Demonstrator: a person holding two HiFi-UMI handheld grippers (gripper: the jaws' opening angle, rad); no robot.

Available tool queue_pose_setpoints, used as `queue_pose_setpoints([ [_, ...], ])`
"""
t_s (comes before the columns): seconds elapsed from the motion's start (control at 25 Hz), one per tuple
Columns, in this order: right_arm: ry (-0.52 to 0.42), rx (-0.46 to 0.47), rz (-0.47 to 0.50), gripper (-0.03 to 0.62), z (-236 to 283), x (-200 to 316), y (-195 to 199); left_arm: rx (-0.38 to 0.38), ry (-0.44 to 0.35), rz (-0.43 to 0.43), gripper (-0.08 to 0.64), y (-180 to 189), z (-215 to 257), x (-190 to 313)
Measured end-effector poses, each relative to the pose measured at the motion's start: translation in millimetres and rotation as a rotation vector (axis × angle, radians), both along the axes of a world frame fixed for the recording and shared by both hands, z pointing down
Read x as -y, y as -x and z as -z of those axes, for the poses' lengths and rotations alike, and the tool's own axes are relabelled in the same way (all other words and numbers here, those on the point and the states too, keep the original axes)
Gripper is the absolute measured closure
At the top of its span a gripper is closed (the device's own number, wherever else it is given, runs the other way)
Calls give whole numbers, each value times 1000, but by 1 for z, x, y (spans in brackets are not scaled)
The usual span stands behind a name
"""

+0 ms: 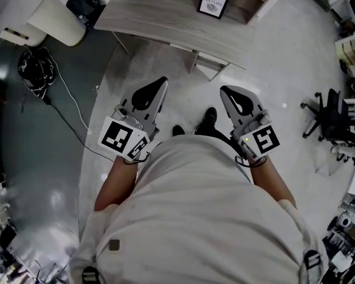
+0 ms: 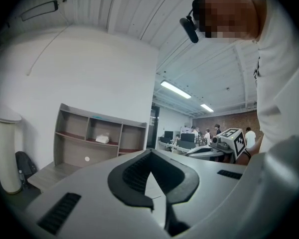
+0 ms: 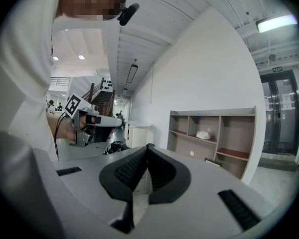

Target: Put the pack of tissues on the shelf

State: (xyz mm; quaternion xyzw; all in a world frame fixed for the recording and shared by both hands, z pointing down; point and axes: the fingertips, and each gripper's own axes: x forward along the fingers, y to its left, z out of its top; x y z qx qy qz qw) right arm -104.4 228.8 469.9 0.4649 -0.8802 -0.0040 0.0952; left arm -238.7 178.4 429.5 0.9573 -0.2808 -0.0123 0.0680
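A white pack of tissues (image 2: pixel 102 139) lies on the middle board of a grey open shelf unit (image 2: pixel 72 151) against the white wall; in the right gripper view the pack (image 3: pixel 203 134) sits in the same shelf unit (image 3: pixel 234 133). Both grippers are well short of it and level. My left gripper (image 2: pixel 150 152) is shut with nothing in it, fingertips touching. My right gripper (image 3: pixel 148 146) is shut and empty too. In the head view the left gripper (image 1: pixel 163 80) and right gripper (image 1: pixel 223 89) are held side by side above the floor, in front of the desk.
A grey desk top (image 1: pixel 160 16) carries a framed picture (image 1: pixel 213 2). A white rounded cabinet (image 1: pixel 59 16), a black bag (image 1: pixel 86 7) and a cable (image 1: pixel 65 108) are on the left. An office chair (image 1: pixel 328 114) stands at right. People stand far off (image 2: pixel 209 133).
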Motion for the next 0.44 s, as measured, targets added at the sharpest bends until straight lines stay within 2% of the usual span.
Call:
queue_pose_setpoints([
  [0.12,-5,-2,-4,572,2,0,-4,-21,0,-10,545,-4,3,0],
  [0.44,-8,-2,-15,572,2,-4,-22,0,-10,-32,545,-26,2,-7],
])
